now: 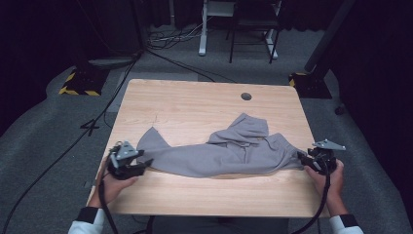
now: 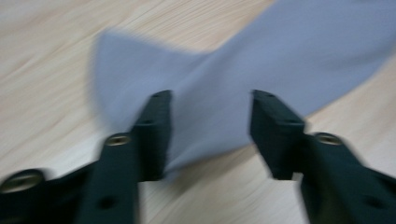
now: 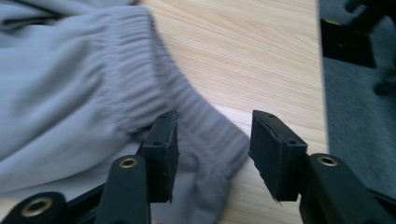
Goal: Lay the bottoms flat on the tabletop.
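1. Dark curtains and grey carpet surround a wooden bench.
2. On it, a grey hoodie lies crumpled across the near half, stretching from left to right.
3. At its left end, the left gripper sits with jaws spread apart; a blurred flap of the fabric lies between them in the left gripper view.
4. At the right end, the right gripper has its jaws parted around the ribbed hem, not clamping it.
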Motion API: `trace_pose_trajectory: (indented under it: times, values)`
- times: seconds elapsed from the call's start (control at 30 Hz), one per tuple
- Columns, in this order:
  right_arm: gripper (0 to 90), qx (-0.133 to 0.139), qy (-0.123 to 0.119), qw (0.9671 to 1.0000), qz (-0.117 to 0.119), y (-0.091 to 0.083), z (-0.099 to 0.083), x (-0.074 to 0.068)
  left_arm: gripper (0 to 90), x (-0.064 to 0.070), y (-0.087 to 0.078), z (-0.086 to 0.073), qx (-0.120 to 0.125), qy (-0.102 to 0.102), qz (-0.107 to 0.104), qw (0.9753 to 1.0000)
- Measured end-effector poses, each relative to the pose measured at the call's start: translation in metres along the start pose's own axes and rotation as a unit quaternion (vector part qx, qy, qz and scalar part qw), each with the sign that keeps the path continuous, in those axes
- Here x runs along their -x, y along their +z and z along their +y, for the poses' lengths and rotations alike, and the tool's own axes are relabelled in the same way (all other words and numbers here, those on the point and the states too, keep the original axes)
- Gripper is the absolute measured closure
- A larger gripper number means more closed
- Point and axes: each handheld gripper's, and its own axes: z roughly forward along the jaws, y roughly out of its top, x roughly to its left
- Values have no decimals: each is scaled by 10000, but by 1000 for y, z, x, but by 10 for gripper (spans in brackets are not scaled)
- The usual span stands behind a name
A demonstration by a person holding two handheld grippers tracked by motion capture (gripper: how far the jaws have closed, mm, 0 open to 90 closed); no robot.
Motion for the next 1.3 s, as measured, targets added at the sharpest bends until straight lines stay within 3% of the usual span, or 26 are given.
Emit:
trace_pose_trajectory:
  times: [0.03,0.1,0.2,0.3,0.47,0.6,0.73,0.8,0.83,0.93,1.0,1.03,1.1,1.13,1.17,1.2,1.23,1.3]
  values:
    - [510,-34,-49,10000,7,0,0,-1,357,11,10,9,6,183,-195,9996]
    - [494,-75,-88,9999,-2,1,-1,-2,299,25,25,18,-28,320,-552,9980]
    - [472,-195,7,9998,43,4,-4,3,277,45,54,28,-318,700,-655,9949]
    - [473,-291,-42,9995,153,6,-8,6,295,50,76,31,-520,686,-840,9927]
    - [471,-357,-44,9991,223,8,-9,6,517,52,82,25,-558,592,-1243,9889]
    - [448,-314,-64,9990,320,9,-9,5,680,61,76,22,-597,630,-1606,9832]
    - [442,-22,-372,9977,574,3,-6,-6,764,83,72,22,-670,822,-2018,9737]
    - [439,60,-547,9946,877,2,-3,-15,793,100,70,23,-770,1059,-2276,9649]
    - [431,76,-658,9935,921,2,-2,-21,804,108,68,24,-836,1237,-2424,9586]
    - [432,41,-840,9881,1285,6,1,-35,781,128,64,27,-956,1639,-2673,9447]
    - [477,-59,-1035,9843,1427,11,3,-46,664,135,65,29,-941,1623,-2586,9476]
    - [514,-68,-1045,9829,1512,13,3,-50,621,137,66,30,-878,1615,-2502,9506]
    - [621,-82,-1178,9832,1393,15,6,-57,446,137,67,32,-859,1599,-2031,9622]
    - [680,-57,-1231,9824,1406,15,7,-59,386,134,69,31,-830,1454,-1905,9673]
    - [711,-47,-1292,9816,1403,15,8,-60,364,130,70,30,-817,1347,-1879,9695]
    - [748,-84,-1315,9818,1367,16,9,-62,311,126,71,28,-795,1288,-1711,9736]
    - [787,-103,-1368,9811,1366,17,10,-62,277,123,73,27,-828,1256,-1590,9757]
    - [860,-103,-1378,9811,1355,18,10,-61,289,114,73,25,-730,1033,-1654,9781]
